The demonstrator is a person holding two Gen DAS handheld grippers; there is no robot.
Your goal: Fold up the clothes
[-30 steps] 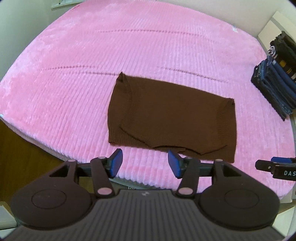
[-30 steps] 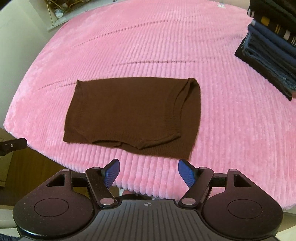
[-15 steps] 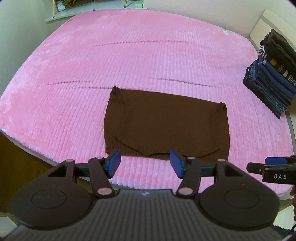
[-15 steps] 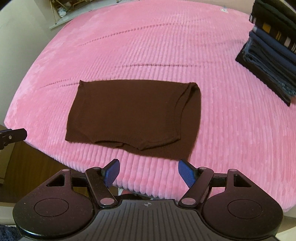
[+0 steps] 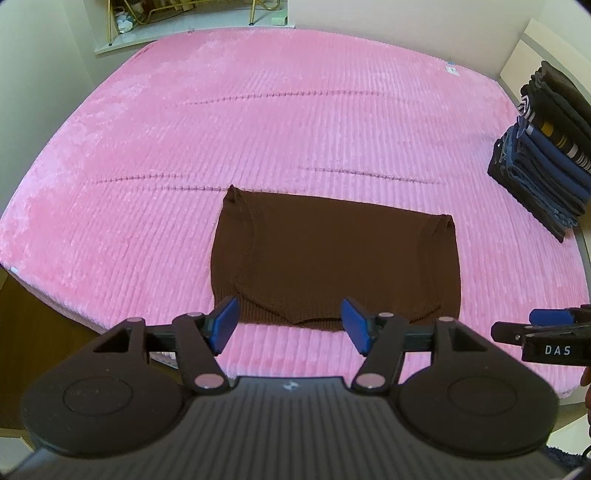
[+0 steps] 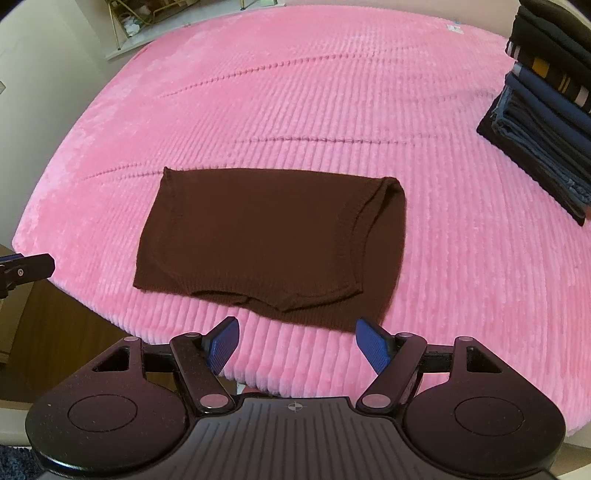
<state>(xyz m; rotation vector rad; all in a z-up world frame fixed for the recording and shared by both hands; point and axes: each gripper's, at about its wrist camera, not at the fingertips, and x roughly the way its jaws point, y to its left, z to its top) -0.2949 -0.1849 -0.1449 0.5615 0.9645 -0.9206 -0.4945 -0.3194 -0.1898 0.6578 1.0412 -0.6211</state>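
A dark brown knit garment lies folded into a flat rectangle near the front edge of the pink ribbed bed cover. In the right wrist view the brown garment shows the same flat shape. My left gripper hovers above the garment's near hem, its jaws opening with nothing between the blue pads. My right gripper hangs over the bed's front edge just short of the hem, open and empty. Its fingers also show at the right edge of the left wrist view.
A stack of folded dark blue, black and striped clothes sits at the bed's right edge, also in the right wrist view as the stack. A wooden floor lies below the bed's front left corner. A shelf with clutter stands behind the bed.
The left gripper has drawn back and up from the garment, so more of the bed shows, and its pads stand wider apart. The right wrist view is nearly unchanged.
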